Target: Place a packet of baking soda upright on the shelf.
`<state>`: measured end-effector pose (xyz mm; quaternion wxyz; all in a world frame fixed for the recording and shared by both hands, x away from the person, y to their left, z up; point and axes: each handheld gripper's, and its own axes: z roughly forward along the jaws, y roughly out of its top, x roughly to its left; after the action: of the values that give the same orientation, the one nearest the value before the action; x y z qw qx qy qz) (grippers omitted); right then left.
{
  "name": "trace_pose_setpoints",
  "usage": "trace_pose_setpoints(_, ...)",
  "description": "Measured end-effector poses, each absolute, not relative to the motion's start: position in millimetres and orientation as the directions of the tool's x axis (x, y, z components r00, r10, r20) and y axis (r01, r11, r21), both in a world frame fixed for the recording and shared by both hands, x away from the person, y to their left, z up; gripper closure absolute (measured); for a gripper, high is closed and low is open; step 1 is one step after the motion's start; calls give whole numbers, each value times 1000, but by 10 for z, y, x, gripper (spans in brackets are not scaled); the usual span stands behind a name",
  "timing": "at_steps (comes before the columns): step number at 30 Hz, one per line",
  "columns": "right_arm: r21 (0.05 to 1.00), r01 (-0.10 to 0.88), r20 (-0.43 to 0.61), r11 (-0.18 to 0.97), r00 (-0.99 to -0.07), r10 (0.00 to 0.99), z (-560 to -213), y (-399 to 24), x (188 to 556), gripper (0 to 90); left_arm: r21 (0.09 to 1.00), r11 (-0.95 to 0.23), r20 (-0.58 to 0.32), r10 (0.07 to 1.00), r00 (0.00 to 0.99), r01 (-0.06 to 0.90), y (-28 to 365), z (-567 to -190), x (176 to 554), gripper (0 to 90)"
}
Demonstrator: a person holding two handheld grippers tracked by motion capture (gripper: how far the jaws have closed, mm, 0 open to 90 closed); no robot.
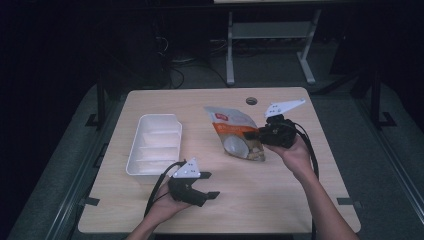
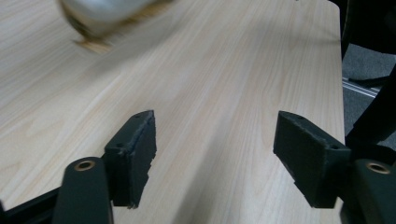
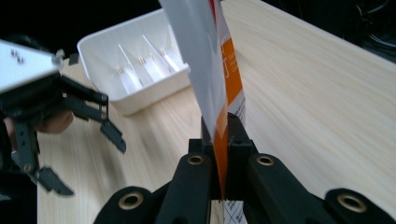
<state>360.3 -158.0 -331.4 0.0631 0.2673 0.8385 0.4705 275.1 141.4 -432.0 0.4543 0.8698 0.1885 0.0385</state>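
Orange-and-silver foil, a flat food pouch (image 1: pixel 236 134) is pinched by its edge between the closed jaws of the right gripper (image 3: pixel 219 135), raised off the pale wooden counter (image 1: pixel 280 185). The left gripper (image 1: pixel 209 185) hovers with jaws spread wide and bare, the pouch beyond it and the white compartmented plastic tray (image 1: pixel 154 145) just beside it.

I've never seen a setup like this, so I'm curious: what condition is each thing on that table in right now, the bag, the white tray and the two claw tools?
Pouch: pinched at its edge by the right gripper, lifted and tilted.
White tray: flat on the table, its compartments look empty.
Left gripper: open, jaws wide apart, holding nothing.
Right gripper: shut on the pouch.
Table: bare light wood around these things.
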Motion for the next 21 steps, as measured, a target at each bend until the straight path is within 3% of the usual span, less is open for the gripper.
trace_pose_setpoints(21,831,354,141,430,-880,453,-3132,-918,4141,896,811,-507,-115,350,929,292,1486,-4345,2698,268)
